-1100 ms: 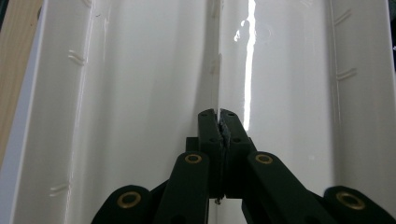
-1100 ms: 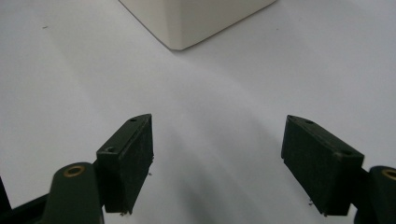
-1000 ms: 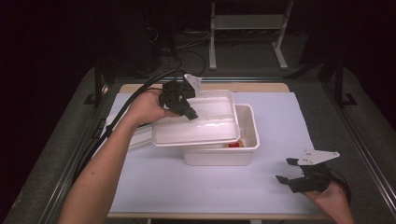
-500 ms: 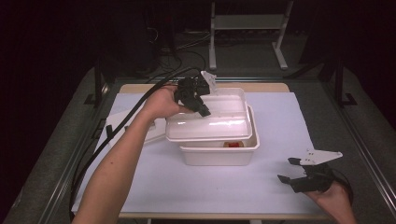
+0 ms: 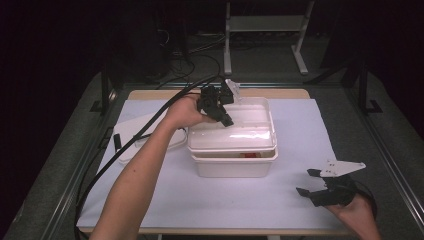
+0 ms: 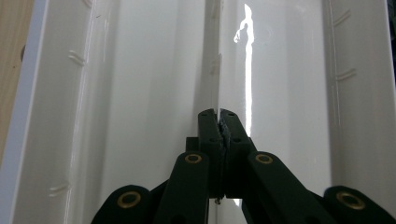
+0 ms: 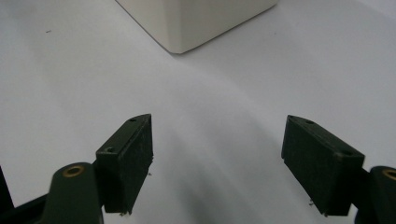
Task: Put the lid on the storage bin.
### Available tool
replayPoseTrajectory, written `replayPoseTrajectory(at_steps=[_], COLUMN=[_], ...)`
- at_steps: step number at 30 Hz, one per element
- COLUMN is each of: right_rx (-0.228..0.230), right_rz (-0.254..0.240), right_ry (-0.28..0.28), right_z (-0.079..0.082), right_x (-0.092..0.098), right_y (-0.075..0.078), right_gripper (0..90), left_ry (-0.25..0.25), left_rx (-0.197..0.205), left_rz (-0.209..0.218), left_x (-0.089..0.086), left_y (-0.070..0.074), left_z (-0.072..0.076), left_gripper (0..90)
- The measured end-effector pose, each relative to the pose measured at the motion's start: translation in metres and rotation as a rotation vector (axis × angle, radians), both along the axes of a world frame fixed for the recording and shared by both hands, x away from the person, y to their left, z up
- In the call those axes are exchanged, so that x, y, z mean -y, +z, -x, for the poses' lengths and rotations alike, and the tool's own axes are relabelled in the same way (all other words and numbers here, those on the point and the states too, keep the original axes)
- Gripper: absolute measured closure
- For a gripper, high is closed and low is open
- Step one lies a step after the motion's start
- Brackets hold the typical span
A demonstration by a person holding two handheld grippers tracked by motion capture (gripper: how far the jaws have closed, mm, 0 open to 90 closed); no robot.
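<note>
Our left gripper [image 5: 226, 121] pinches the glossy white plastic lid [image 5: 235, 131] by its thin central ridge, atop the rectangular white box [image 5: 234, 165]. Our right gripper [image 5: 312, 185] hovers open, empty.

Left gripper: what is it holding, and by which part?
The left gripper pinches the white lid by its raised centre ridge.

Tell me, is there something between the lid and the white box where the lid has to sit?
Nothing visible blocks it. The left gripper holds the lid by its centre ridge, already lying over the white box. The right gripper waits apart.
</note>
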State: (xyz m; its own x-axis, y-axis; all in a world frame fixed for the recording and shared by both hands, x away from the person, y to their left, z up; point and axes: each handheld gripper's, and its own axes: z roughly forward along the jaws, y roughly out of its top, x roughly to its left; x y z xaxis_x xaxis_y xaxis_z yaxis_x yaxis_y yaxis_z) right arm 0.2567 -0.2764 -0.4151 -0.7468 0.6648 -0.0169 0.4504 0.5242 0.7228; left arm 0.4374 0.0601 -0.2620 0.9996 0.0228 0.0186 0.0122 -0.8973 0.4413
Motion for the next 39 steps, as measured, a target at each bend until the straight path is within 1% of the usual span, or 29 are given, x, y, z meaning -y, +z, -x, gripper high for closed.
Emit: replayPoseTrajectory(at_steps=[2, 6, 11, 14, 19, 21, 28, 31, 32, 37, 39], right_rx=[0.0, 0.002, 0.004, 0.003, 0.004, 0.004, 0.001, -0.001, 0.001, 0.002, 0.002], right_rz=[0.001, 0.002, 0.003, 0.0, 0.0, -0.001, -0.003, -0.001, -0.001, -0.002, -0.001], right_ry=[0.0, 0.001, 0.001, 0.0, 0.002, 0.002, 0.001, 0.001, 0.003, 0.004, 0.005], right_z=[0.0, 0.0, 0.0, 0.001, 0.001, 0.001, 0.001, 0.001, 0.001, 0.002, 0.001], right_x=[0.0, 0.0, 0.0, -0.001, -0.001, 0.0, -0.001, -0.001, -0.001, -0.001, -0.001], right_y=[0.0, 0.0, 0.001, 0.001, 0.001, 0.001, 0.001, 0.001, 0.001, 0.001, 0.001], right_gripper=[24.5, 24.5, 24.5, 24.5, 24.5, 24.5, 24.5, 24.5, 24.5, 24.5, 24.5], left_ry=[0.001, -0.003, -0.007, -0.011, -0.014, -0.014, -0.016, -0.017, -0.018, -0.017, -0.015], left_rx=[-0.003, -0.005, -0.008, -0.001, -0.008, -0.009, -0.016, -0.026, -0.024, -0.027, -0.032], left_rz=[0.003, -0.008, -0.011, -0.03, -0.028, -0.038, -0.027, -0.031, -0.036, -0.031, -0.022], left_x=[0.0, 0.004, 0.007, 0.009, 0.01, 0.011, 0.011, 0.012, 0.012, 0.012, 0.011], left_y=[-0.001, -0.008, -0.012, -0.016, -0.02, -0.024, -0.031, -0.034, -0.035, -0.038, -0.039], left_z=[-0.001, -0.001, -0.002, -0.001, -0.002, -0.002, -0.003, -0.003, -0.003, -0.003, -0.004], left_gripper=[89.4, 89.4, 89.4, 89.3, 89.4, 89.4, 89.3, 89.3, 89.3, 89.3, 89.3])
